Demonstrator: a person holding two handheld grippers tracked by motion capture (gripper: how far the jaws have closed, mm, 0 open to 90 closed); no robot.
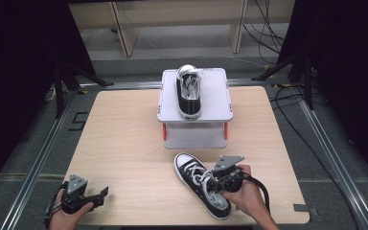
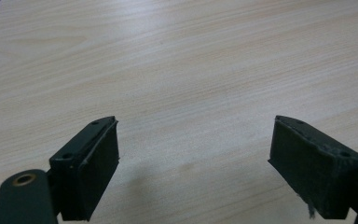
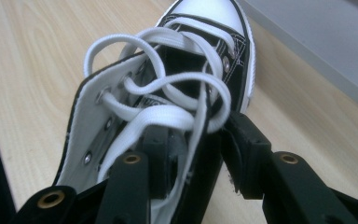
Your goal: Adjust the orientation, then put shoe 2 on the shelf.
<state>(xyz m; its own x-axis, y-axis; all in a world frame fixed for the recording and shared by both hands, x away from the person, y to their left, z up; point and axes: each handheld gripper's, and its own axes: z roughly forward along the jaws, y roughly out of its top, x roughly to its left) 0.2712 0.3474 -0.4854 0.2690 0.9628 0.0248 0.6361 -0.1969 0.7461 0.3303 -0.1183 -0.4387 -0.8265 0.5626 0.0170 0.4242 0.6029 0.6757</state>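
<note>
At the near left corner of the pale, fine-grained wooden table (image 1: pixel 124 143), the left gripper (image 1: pixel 97 196) is held low over the bare boards, its two black, blocky padded jaws spread wide with nothing between them, as is seen in the left gripper view (image 2: pixel 193 163). Near the front edge, right of centre, a black canvas high-top sneaker with white rubber toe cap and flat white laces (image 1: pixel 201 184) lies on the wood, its toe pointing far and left. The right gripper (image 1: pixel 219 183) is clamped on the sneaker's right collar wall: in the right gripper view (image 3: pixel 193 158) one jaw is seen inside the white-lined opening and the other against the black outer canvas, with a loose lace loop draped over them. Farther off, at the middle of the table's far side, a low light-grey plastic stand with a flat top and orange side posts (image 1: pixel 215 103) is set, and on its top a second black canvas sneaker with white sole (image 1: pixel 188 91) rests upright, lengthwise, toe nearest.
</note>
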